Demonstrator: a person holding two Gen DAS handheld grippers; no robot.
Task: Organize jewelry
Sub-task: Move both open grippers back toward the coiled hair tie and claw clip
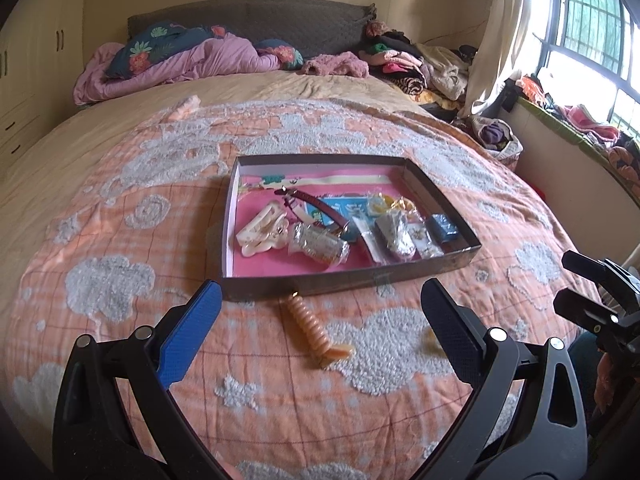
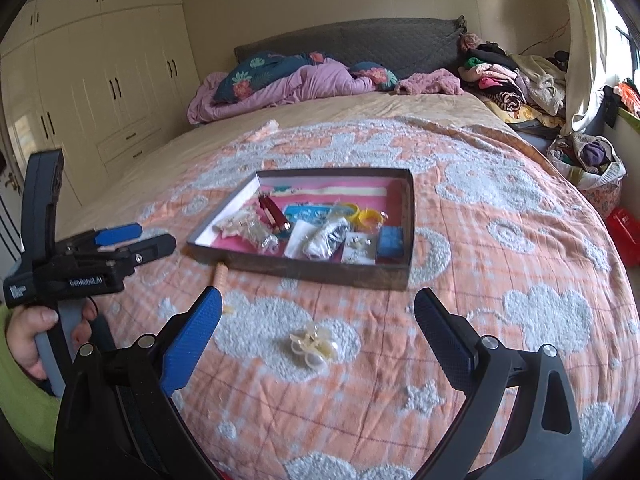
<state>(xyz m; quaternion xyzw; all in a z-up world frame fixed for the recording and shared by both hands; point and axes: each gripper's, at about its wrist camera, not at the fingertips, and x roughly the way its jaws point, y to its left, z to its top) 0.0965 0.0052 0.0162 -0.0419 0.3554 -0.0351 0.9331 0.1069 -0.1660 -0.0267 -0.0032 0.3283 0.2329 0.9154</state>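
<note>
Both tools gape wide, empty: left tool [image 1: 320, 308] over coil [image 1: 316, 330], right tool [image 2: 318, 312] over clip [image 2: 314, 346]. Soft bed [image 2: 500, 240] risks pinching quilt with either.

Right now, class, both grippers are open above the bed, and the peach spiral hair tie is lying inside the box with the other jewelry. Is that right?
Not quite. The peach spiral hair tie lies on the bedspread just outside the box, as the left wrist view shows. Both the left gripper and right gripper are open.

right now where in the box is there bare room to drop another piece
Free: the pink floor in the box's near-left corner, in front of the white hair clip, and the strip along the far wall. Crowded: the middle and right side, from the watch to the blue box.
</note>
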